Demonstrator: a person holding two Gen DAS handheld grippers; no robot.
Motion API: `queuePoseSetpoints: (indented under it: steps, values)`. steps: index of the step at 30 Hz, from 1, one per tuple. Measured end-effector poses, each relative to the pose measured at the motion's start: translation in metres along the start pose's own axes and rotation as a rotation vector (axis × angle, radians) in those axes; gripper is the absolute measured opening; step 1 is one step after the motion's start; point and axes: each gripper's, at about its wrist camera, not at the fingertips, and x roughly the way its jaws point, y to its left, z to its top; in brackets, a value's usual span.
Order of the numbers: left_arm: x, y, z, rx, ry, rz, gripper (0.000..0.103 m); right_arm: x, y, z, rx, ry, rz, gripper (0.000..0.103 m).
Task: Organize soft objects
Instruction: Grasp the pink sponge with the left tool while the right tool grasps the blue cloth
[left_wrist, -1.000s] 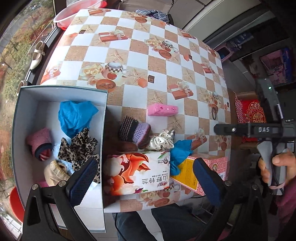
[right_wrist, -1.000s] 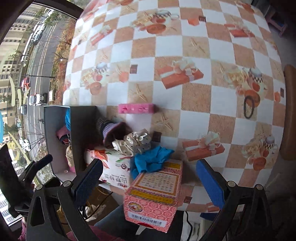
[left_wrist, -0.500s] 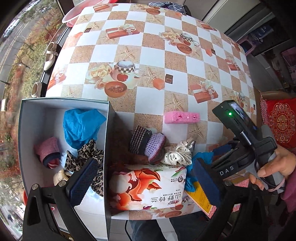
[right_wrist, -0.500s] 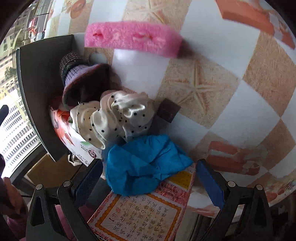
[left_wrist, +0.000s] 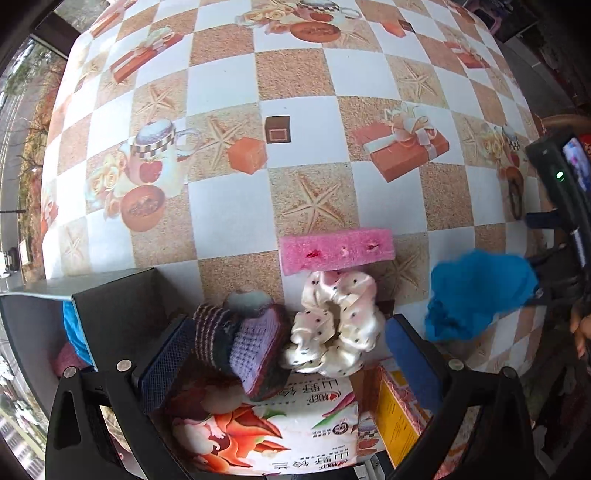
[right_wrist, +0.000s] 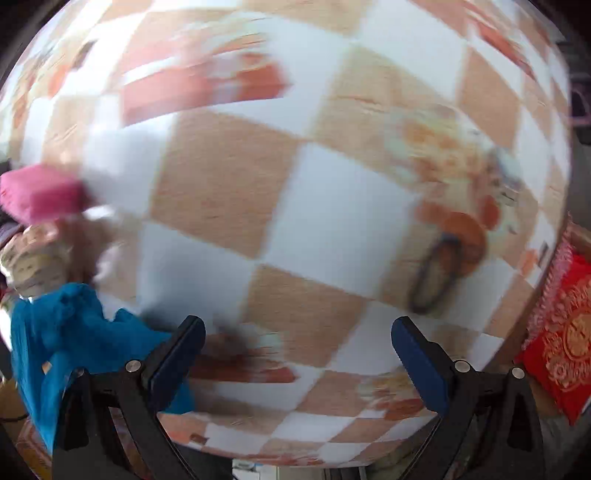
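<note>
My left gripper (left_wrist: 288, 362) is open, low over the pile by the table's front edge. Between its fingers lie a purple striped knitted piece (left_wrist: 243, 350) and a cream polka-dot scrunchie (left_wrist: 332, 325). A pink sponge (left_wrist: 336, 249) lies just beyond them. To the right, a blue cloth (left_wrist: 476, 291) sits bunched beside the right gripper's black body (left_wrist: 565, 192). The right wrist view is blurred. My right gripper (right_wrist: 297, 360) is open with only tablecloth between its fingers. The blue cloth (right_wrist: 74, 332) rests against the outer side of its left finger (right_wrist: 177, 358).
A grey box (left_wrist: 110, 306) stands at the left with a blue cloth and a pink item inside. A tissue pack (left_wrist: 277, 424) and a yellow-pink carton (left_wrist: 399, 406) sit at the table's front edge. A red cushion (right_wrist: 565, 332) is off the table at the right.
My left gripper has come down and forward around the knitted piece and scrunchie. My right gripper has swung right, and the blue cloth has moved right off the carton.
</note>
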Motion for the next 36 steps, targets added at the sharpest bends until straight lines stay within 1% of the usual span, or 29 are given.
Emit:
queuePoseSetpoints:
  steps: [1,2,4,6,9,11,13,14,15,16,18,20,22,24,25,27,28,30,32,35,36]
  values:
    - [0.004,-0.002,0.004,0.001,0.006,0.011,0.103,0.000,-0.023,-0.001,0.070,-0.015,-0.013,0.101]
    - [0.008,-0.004,0.008,-0.002,0.012,0.011,0.102,-0.001,-0.043,-0.005,0.132,-0.030,-0.001,0.101]
    - [0.015,-0.006,0.017,-0.009,0.018,0.006,0.103,-0.006,-0.072,-0.018,0.225,-0.085,0.093,0.101]
    - [0.022,-0.008,0.028,-0.010,0.019,0.016,0.102,-0.014,-0.088,-0.032,0.273,-0.150,0.195,0.101]
    - [0.025,-0.006,0.052,-0.028,-0.010,0.037,0.102,-0.022,-0.086,-0.047,0.274,-0.213,0.308,0.101]
    - [0.016,0.001,0.064,-0.071,-0.048,0.032,0.102,-0.029,-0.070,-0.051,0.241,-0.244,0.336,0.101]
    - [0.003,0.007,0.065,-0.103,-0.077,-0.013,0.102,-0.034,-0.057,-0.055,0.186,-0.287,0.347,0.101]
    - [-0.001,0.008,0.062,-0.099,-0.085,-0.022,0.102,-0.036,-0.050,-0.057,0.149,-0.309,0.347,0.101]
    - [-0.004,0.007,0.058,-0.091,-0.090,-0.014,0.102,-0.039,-0.042,-0.056,0.107,-0.328,0.339,0.101]
    - [-0.004,0.006,0.053,-0.086,-0.087,-0.006,0.102,-0.041,-0.030,-0.056,0.057,-0.339,0.326,0.101]
    - [-0.001,0.005,0.046,-0.102,-0.079,-0.014,0.102,-0.044,-0.012,-0.050,-0.011,-0.346,0.302,0.101]
    - [0.005,0.005,0.044,-0.120,-0.076,-0.008,0.102,-0.042,-0.004,-0.032,-0.020,-0.347,0.298,0.101]
    - [0.013,0.004,0.048,-0.127,-0.069,0.008,0.102,-0.037,0.004,-0.023,0.001,-0.342,0.305,0.101]
    - [0.020,0.005,0.050,-0.147,-0.065,0.022,0.102,-0.031,0.013,-0.015,0.005,-0.336,0.289,0.101]
    - [0.022,0.007,0.051,-0.173,-0.058,0.020,0.102,-0.027,0.015,-0.011,-0.004,-0.342,0.267,0.101]
    - [0.023,0.015,0.049,-0.259,-0.049,-0.013,0.102,-0.022,0.024,-0.006,-0.025,-0.347,0.220,0.101]
    - [0.021,0.020,0.047,-0.302,-0.054,-0.035,0.102,-0.018,0.040,-0.001,-0.030,-0.344,0.209,0.101]
    - [0.020,0.027,0.044,-0.378,-0.050,-0.067,0.102,-0.013,0.047,0.004,-0.024,-0.343,0.201,0.102]
    - [0.022,0.033,0.041,-0.420,-0.032,-0.095,0.102,-0.013,0.052,0.005,-0.030,-0.355,0.184,0.102]
    - [0.035,0.032,0.046,-0.461,-0.006,-0.086,0.102,-0.009,0.060,0.014,-0.050,-0.356,0.138,0.102]
    - [0.040,0.032,0.048,-0.473,0.008,-0.083,0.102,-0.007,0.068,0.015,-0.052,-0.360,0.127,0.102]
